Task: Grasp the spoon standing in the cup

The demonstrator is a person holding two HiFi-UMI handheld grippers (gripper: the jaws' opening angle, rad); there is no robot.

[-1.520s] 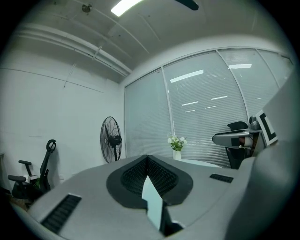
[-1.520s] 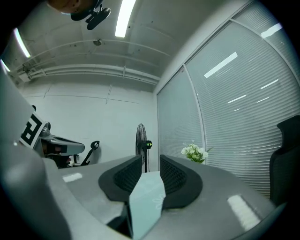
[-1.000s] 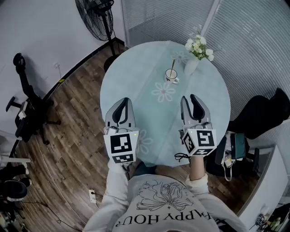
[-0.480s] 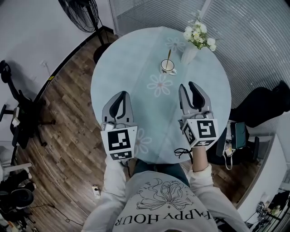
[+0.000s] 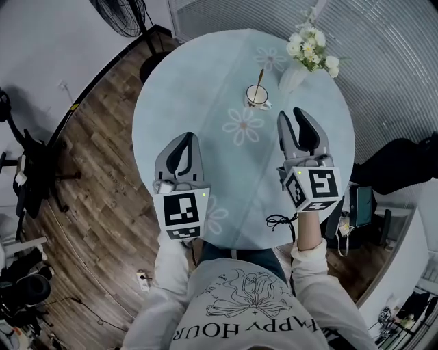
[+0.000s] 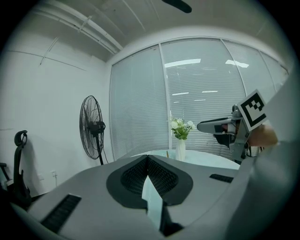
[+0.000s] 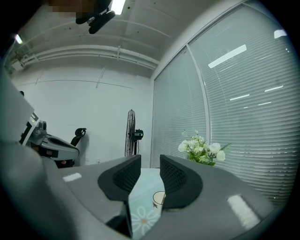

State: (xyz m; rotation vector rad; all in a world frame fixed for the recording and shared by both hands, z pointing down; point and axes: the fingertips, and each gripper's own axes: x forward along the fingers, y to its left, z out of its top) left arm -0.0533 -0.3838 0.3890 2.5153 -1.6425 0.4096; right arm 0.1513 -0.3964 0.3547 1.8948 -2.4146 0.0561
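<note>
A white cup point(image 5: 257, 96) stands on the round pale-blue table point(image 5: 185, 82), with a spoon point(image 5: 260, 77) upright in it. My right gripper point(image 5: 293, 115) hovers a short way to the near right of the cup. Its jaws are opening and nothing is between them. In the right gripper view the cup point(image 7: 158, 199) shows low in the gap of that gripper point(image 7: 150, 165). My left gripper point(image 5: 185, 139) hangs over the table's near left, its tips together. In the left gripper view its jaws hide the cup, and the right gripper point(image 6: 206, 125) shows at the right.
A white vase of flowers point(image 5: 308, 53) stands just right of the cup at the far table edge. A floor fan point(image 5: 126, 14) and an office chair point(image 5: 24, 157) stand on the wooden floor at the left. Dark bags point(image 5: 400, 167) lie at the right.
My right gripper has moved forward toward the cup and its jaws stand a little wider. The left gripper has barely moved. The head view has shifted slightly.
</note>
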